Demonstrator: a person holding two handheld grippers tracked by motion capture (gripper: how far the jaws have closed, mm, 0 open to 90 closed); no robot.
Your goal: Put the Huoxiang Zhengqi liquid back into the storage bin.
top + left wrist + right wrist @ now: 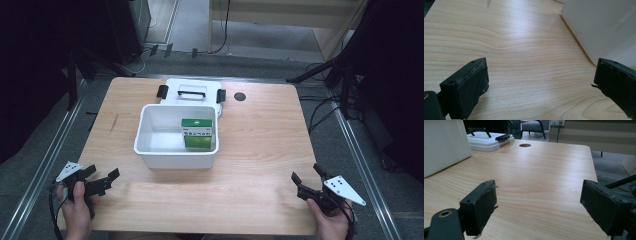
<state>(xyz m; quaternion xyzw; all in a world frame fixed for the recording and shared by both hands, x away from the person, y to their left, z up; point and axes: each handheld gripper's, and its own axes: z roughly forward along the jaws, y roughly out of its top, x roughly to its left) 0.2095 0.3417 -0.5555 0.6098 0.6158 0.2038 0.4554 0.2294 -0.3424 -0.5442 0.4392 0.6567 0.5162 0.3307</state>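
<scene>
a white plastic bin [150, 145] sits near the middle of the wooden tabletop [260, 150], a little toward the left edge, open side up, its long axis running left to right. inside it, against the right wall, a green and white carton [197, 133] lies with its long axis running from the far wall toward the near wall. the bin's white lid [192, 91] lies flat at the far edge of the tabletop, touching or just behind the bin, with a black handle [192, 92] on top and a black latch at each end. a round hole [240, 96] in the tabletop sits just right of the lid.

the left gripper [104, 180] is held at the near left corner, jaws spread wide and empty, pointing toward the bin. the right gripper [306, 180] is held at the near right corner, jaws likewise spread and empty, pointing toward the far left.

the tabletop is pale wood with clear grain. beyond it are grey floor, black stands, cables and a light wooden unit [285, 15]; the right gripper view shows a chair [534, 126] past the far edge.
</scene>
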